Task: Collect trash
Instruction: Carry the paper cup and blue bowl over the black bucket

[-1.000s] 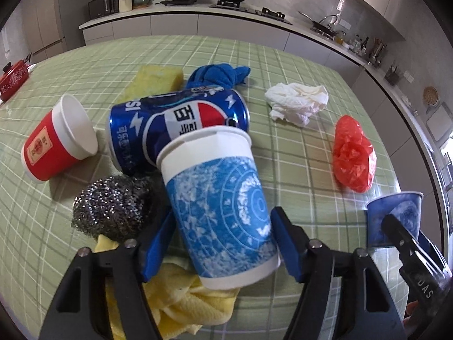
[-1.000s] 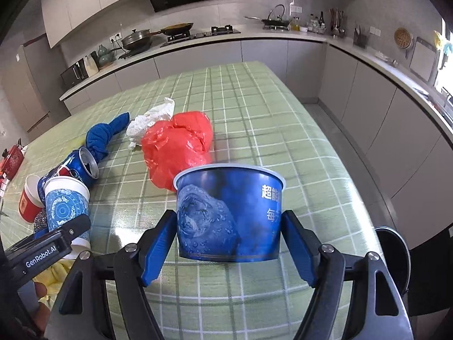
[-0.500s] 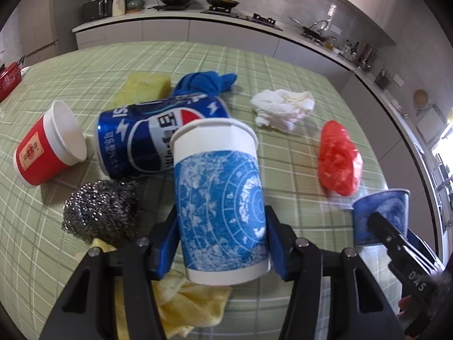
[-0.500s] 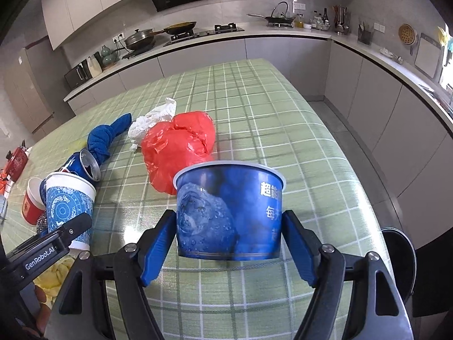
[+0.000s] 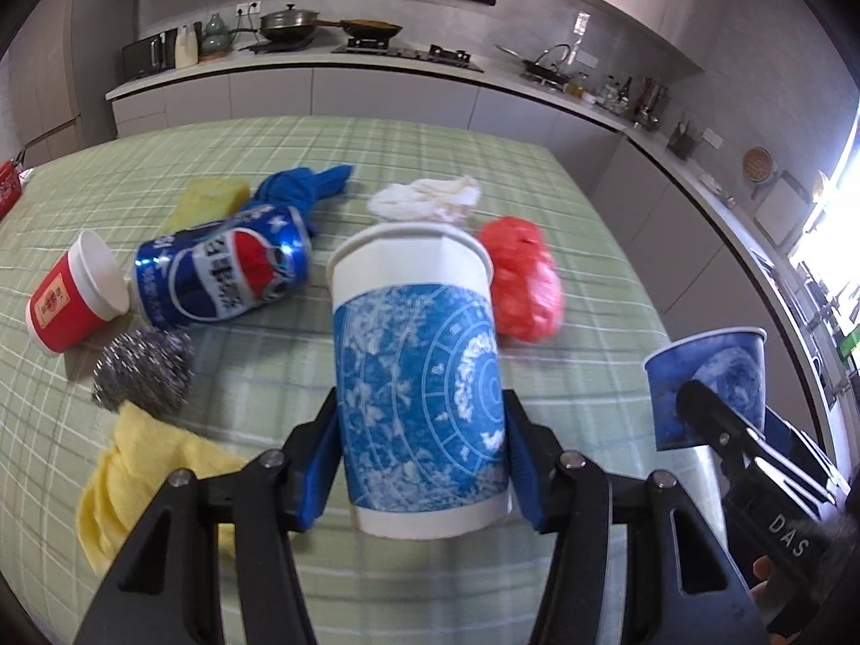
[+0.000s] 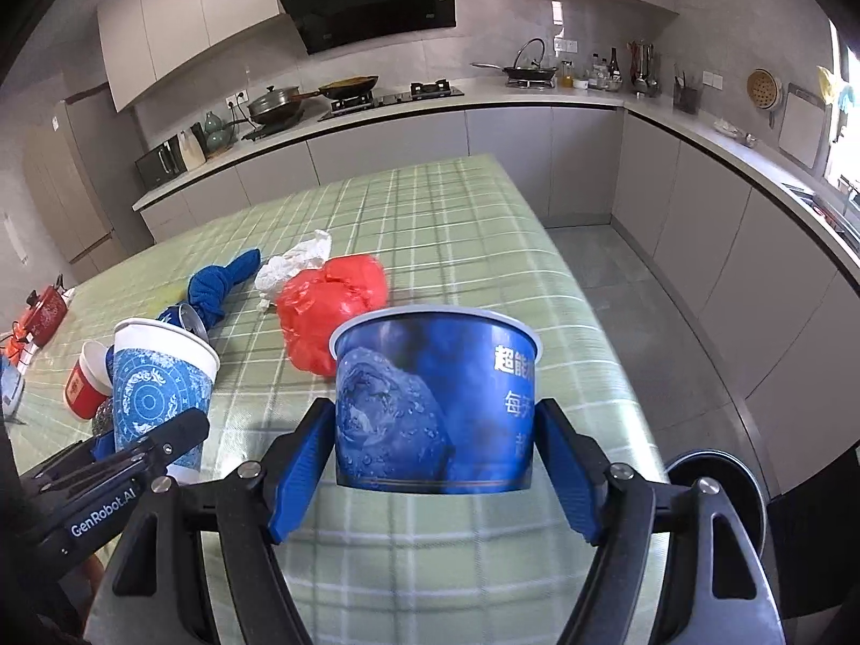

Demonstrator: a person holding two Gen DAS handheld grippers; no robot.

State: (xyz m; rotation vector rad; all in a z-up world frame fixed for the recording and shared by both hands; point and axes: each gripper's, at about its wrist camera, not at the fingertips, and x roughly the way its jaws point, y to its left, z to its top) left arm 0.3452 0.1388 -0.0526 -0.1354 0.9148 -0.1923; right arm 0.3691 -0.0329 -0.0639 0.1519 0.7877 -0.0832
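Gripping a tall paper cup [image 5: 419, 392] printed with a blue-and-white circular pattern, the left gripper [image 5: 422, 462] has its blue pads pressed against both sides and holds it upright, off the green checked tablecloth [image 5: 564, 215], probably so it can be carried away as trash. The right gripper [image 6: 435, 451] likewise clasps a wide blue paper bowl [image 6: 435, 403] bearing white Chinese characters, only partly legible. "GenRobot.AI" and "DAS" show on the gripper bodies. Beyond, left on the table, lie a yellow cloth [image 5: 140, 473], a steel scourer [image 5: 142, 371], a red paper cup [image 5: 75, 295] on its side, a toppled Pepsi can [image 5: 226, 274], a red plastic bag [image 5: 524, 285], crumpled white tissue [image 5: 427, 199], a blue rag [image 5: 306, 188].
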